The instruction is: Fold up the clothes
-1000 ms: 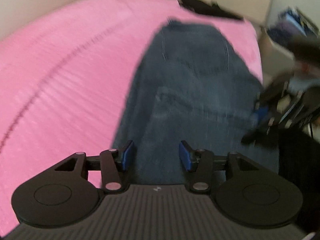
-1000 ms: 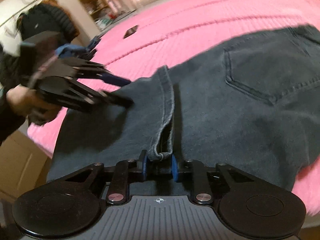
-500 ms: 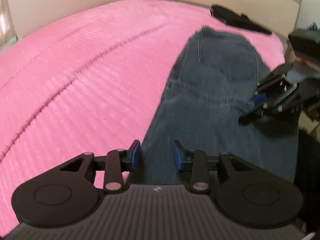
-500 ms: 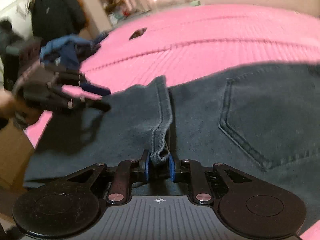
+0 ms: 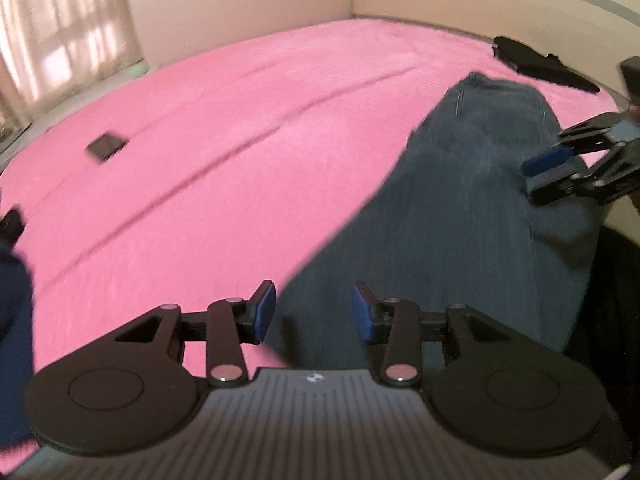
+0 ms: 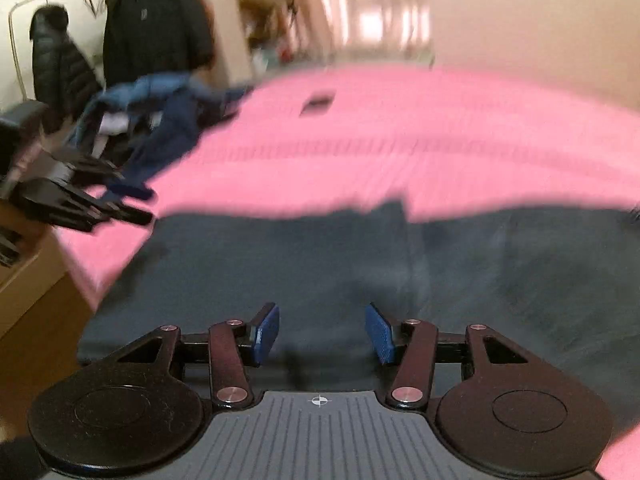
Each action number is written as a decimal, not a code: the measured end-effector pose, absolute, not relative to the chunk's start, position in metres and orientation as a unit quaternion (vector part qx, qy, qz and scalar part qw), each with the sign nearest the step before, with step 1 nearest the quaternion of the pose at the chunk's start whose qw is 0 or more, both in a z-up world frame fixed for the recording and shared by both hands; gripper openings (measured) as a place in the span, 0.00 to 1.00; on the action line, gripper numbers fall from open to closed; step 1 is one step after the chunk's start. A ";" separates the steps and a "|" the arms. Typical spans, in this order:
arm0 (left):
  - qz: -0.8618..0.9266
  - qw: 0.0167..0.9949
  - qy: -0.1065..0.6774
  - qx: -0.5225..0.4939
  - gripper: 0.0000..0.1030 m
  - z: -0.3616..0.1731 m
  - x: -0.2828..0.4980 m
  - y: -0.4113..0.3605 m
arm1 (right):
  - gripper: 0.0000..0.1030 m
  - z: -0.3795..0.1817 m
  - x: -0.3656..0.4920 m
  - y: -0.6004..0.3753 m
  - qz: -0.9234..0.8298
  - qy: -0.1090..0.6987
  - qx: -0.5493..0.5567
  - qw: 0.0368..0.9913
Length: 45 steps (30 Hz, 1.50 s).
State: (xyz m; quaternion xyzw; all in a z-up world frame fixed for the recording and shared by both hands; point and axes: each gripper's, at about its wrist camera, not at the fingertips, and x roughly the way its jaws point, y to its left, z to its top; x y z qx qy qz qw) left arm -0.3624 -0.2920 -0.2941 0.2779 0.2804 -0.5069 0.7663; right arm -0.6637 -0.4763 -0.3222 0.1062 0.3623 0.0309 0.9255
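1. Jeans (image 5: 472, 216) lying flat along the near edge of the pink bed cover (image 5: 224, 152), waist end toward the far wall, folded lengthwise as far as blur allows; fold edge visible as a step in the right wrist view (image 6: 400, 216).
2. Left gripper (image 5: 313, 312) spread wide, nothing between the pads, hovering over the low end of the denim. Right gripper (image 6: 322, 334) likewise spread, empty, above the middle of the cloth.
3. Both views motion-smeared; exact height over the fabric not readable.
4. Risk: part of the denim hanging past the bed edge near the brown box (image 6: 28, 272). Heavy cloth, so overhang weight could drag the stack off or skew the fold.
5. Risk: pinching one layer only. Stacked legs, thick seams; a shallow bite would peel the top layer and open the fold.
6. Risk: two tools close over one narrow strip; collision or crossed pulls would wrinkle it.
7. Risk: loose blue garments (image 6: 168, 120) piled at the bed corner, near the left tool; snagging possible on a sweep.
8. Materials: denim dark blue-grey, stiff, matte, holds creases, slides poorly on the ribbed, fuzzy cover. Pads blue, textured rubber; linkages black, rigid.
9. Small dark flat object (image 5: 105, 145) on the cover, well apart from the jeans. Black garment (image 5: 536, 64) at the far edge.
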 end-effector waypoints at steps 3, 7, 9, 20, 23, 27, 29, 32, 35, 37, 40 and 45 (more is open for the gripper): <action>-0.493 0.764 0.282 0.306 0.36 -0.301 -0.380 -0.259 | 0.51 -0.329 -0.660 -0.471 0.015 0.376 0.112 0.920; -0.504 0.757 0.320 0.266 0.42 -0.307 -0.390 -0.231 | 0.72 -0.313 -0.660 -0.450 0.030 0.356 0.082 0.930; -0.508 0.759 0.328 0.243 0.42 -0.310 -0.391 -0.226 | 0.86 -0.306 -0.659 -0.437 0.038 0.345 0.066 0.936; -0.558 0.590 -0.020 0.583 0.48 -0.356 -0.447 -0.251 | 0.86 -0.309 -0.631 -0.350 0.200 0.370 0.006 0.907; -0.568 0.513 -0.093 0.637 0.49 -0.370 -0.446 -0.249 | 0.86 -0.316 -0.625 -0.338 0.209 0.382 -0.013 0.900; -0.552 0.412 -0.205 0.695 0.47 -0.393 -0.446 -0.242 | 0.86 -0.324 -0.621 -0.340 0.198 0.393 -0.010 0.898; -0.556 0.388 -0.210 0.704 0.43 -0.394 -0.445 -0.248 | 0.86 -0.326 -0.620 -0.344 0.189 0.394 -0.008 0.899; -0.583 0.404 -0.142 0.691 0.29 -0.376 -0.441 -0.265 | 0.86 -0.320 -0.625 -0.345 0.173 0.386 -0.013 0.906; -0.618 0.468 -0.031 0.631 0.21 -0.335 -0.428 -0.289 | 1.00 -0.312 -0.635 -0.339 0.172 0.359 -0.048 0.916; -0.625 0.487 -0.006 0.610 0.18 -0.314 -0.423 -0.298 | 1.00 -0.309 -0.641 -0.330 0.181 0.344 -0.077 0.918; -0.633 0.505 0.023 0.587 0.18 -0.285 -0.416 -0.310 | 1.00 -0.309 -0.647 -0.313 0.177 0.318 -0.137 0.921; -0.639 0.518 0.048 0.566 0.18 -0.258 -0.409 -0.323 | 1.00 -0.327 -0.642 -0.282 0.167 0.280 -0.253 0.911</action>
